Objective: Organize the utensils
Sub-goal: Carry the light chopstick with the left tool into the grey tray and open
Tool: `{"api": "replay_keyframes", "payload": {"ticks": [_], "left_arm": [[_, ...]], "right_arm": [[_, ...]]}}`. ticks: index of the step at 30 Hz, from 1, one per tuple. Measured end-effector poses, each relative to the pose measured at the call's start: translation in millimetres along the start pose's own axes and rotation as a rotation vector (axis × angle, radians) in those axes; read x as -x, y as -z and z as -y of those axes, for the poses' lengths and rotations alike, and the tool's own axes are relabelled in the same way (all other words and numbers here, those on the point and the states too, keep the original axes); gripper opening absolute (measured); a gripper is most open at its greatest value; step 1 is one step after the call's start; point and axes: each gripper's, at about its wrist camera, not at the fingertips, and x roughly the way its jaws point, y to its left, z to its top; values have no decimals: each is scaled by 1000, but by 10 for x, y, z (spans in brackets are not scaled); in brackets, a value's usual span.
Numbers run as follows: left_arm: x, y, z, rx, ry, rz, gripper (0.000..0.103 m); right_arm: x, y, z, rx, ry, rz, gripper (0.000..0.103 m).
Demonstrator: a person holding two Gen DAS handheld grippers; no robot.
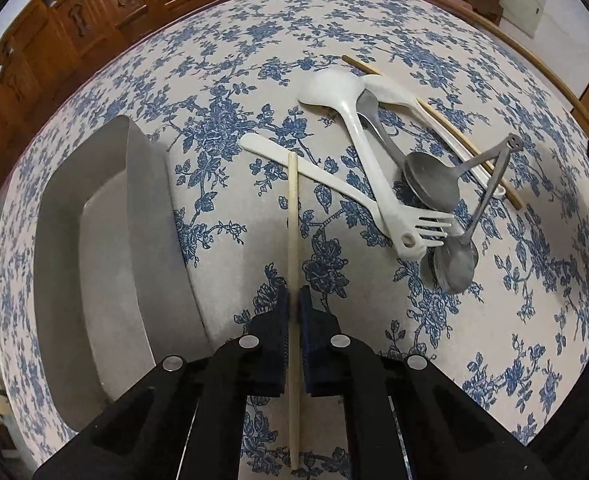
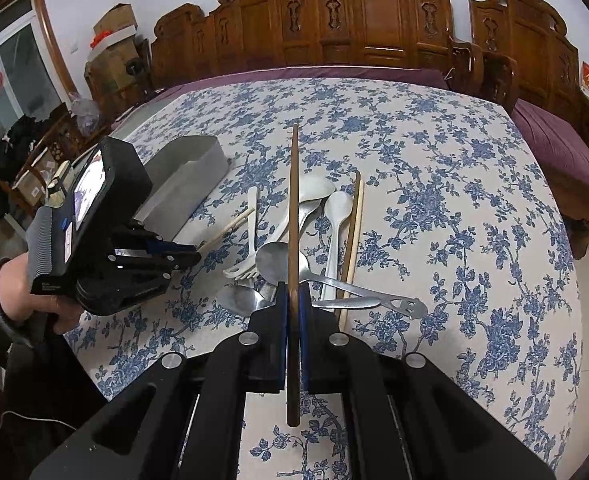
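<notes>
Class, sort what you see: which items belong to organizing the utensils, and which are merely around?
Job: pale chopstick, dark chopstick, white fork, metal spoons, grey tray.
Around: carved wooden bench, cardboard boxes.

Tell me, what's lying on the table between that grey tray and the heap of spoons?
Only bare flowered tablecloth separates the grey tray from the heap of spoons in the left wrist view; the left gripper holds a pale chopstick over it.
</notes>
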Motion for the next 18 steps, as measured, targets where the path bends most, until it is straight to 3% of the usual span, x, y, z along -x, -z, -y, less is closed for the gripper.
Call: {"api": "replay_keyframes", "payload": {"ticks": [12,18], "left_arm": [[781,-9,-390,110,55,177,5],[1027,-19,-755,171,22,230,5]], "right_arm": [[-126,-124,-230,1,-10,9,6],[-233,-281,-538,-8,-37,29,6]]}}
